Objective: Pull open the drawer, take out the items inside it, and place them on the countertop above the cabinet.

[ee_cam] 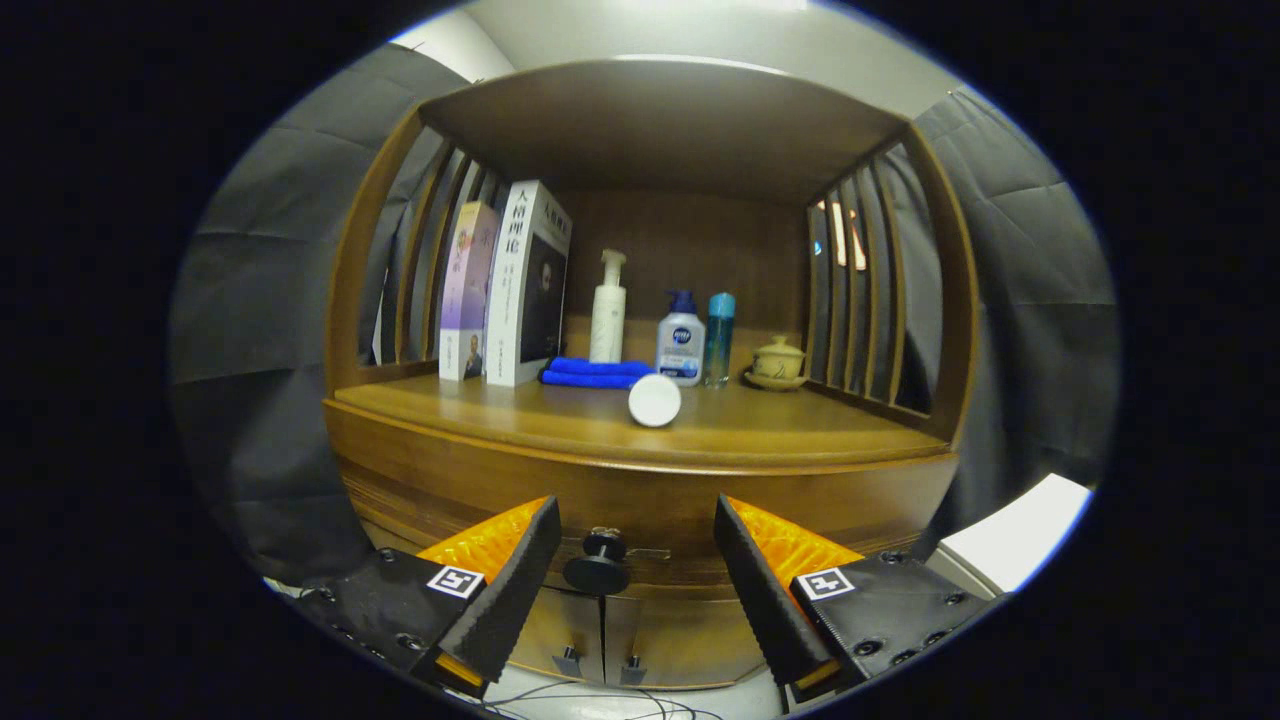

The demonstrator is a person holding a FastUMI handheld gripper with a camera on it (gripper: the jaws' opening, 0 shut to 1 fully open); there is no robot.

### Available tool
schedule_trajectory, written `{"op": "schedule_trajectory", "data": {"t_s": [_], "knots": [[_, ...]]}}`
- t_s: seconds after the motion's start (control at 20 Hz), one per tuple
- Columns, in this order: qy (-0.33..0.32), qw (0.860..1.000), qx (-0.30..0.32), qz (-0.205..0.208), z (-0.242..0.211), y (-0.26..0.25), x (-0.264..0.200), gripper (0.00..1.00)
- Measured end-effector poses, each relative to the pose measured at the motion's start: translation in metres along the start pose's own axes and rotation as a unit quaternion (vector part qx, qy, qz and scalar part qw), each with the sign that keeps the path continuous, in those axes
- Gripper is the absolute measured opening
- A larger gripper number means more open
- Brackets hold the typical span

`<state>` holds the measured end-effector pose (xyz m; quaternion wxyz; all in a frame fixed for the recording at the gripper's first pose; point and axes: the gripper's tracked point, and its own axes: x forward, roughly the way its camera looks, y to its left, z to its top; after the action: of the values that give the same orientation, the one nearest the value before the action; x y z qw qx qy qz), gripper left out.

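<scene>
A wooden cabinet stands ahead with a closed drawer (pixel 640 500) under its countertop (pixel 560 420). The drawer's round dark knob (pixel 598 568) sits between my fingers, a little beyond the tips. My gripper (pixel 637 530) is open, its fingers (pixel 520 575) spread either side of the knob without touching it. On the countertop a white round jar (pixel 655 400) lies on its side near the front edge. The drawer's inside is hidden.
At the back of the countertop stand two books (pixel 510 285), a folded blue cloth (pixel 592 373), a white pump bottle (pixel 608 310), a blue-capped pump bottle (pixel 681 340), a teal bottle (pixel 718 335) and a lidded cup on a saucer (pixel 777 362). Slatted sides flank the shelf. Two lower doors (pixel 600 630) sit under the drawer.
</scene>
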<state>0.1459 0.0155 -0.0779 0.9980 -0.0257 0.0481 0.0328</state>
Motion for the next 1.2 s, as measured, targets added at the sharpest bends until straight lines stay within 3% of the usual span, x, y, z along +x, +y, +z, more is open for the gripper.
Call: {"op": "schedule_trajectory", "data": {"t_s": [0.35,0.75,1.0,1.2], "knots": [[-0.039,0.999,-0.006,-0.001,0.054,-0.004,-0.085,0.97],[-0.028,0.999,0.006,-0.022,0.048,-0.010,-0.170,0.97],[-0.033,0.999,0.001,-0.018,0.056,-0.005,-0.189,0.97],[-0.035,0.998,-0.027,-0.038,0.061,-0.020,-0.194,0.97]]}}
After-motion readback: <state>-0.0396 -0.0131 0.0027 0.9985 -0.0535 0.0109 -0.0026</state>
